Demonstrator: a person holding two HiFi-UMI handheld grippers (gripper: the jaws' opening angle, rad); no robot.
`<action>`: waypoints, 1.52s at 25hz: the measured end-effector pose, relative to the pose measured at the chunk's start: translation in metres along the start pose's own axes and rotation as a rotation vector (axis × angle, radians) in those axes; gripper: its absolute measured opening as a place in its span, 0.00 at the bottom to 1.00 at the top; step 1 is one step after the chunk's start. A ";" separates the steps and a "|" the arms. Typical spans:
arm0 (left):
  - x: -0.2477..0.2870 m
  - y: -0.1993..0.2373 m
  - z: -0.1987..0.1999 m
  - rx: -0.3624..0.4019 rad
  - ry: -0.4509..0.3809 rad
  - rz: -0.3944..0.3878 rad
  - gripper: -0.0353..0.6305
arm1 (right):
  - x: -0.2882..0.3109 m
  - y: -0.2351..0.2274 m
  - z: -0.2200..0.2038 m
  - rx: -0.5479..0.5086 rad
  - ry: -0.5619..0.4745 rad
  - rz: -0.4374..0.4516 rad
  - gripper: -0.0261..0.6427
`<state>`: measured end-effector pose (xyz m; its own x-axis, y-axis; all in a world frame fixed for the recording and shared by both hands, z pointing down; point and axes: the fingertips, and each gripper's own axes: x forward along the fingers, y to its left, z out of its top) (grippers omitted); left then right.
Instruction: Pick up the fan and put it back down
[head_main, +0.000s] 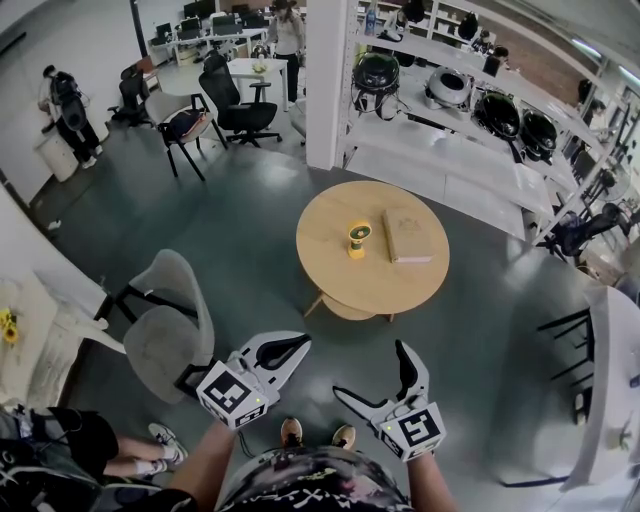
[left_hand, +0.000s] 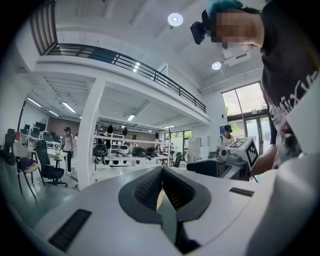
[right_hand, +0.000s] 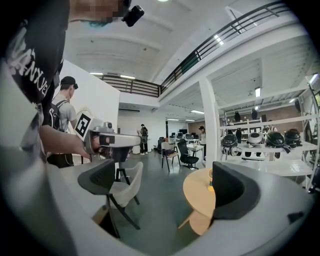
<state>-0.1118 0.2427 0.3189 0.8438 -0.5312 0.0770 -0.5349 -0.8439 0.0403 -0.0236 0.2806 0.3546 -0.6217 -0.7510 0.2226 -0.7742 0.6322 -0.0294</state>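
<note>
both tongs sit at the bottom of the head view, over the grey floor. the left tongs, lower centre-left, have their jaws together with nothing between them. the right tongs, lower centre-right, stand wide apart and empty. the small yellow fan stands upright on the round wooden bench at frame centre, well apart from both tongs, just beside a flat tan thing, perhaps a book. a grey chair stands at lower left.
</note>
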 end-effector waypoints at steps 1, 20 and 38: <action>0.001 0.000 0.001 0.000 -0.001 -0.001 0.08 | 0.000 0.000 0.000 0.000 0.001 -0.001 0.92; 0.014 -0.036 0.006 0.029 -0.002 0.006 0.08 | -0.037 -0.017 -0.005 -0.024 -0.016 -0.023 0.92; 0.040 -0.109 -0.002 0.041 0.019 0.042 0.08 | -0.100 -0.041 -0.019 -0.035 -0.051 0.020 0.92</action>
<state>-0.0196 0.3140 0.3195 0.8192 -0.5652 0.0968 -0.5676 -0.8233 -0.0043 0.0722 0.3336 0.3517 -0.6430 -0.7462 0.1727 -0.7574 0.6530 0.0014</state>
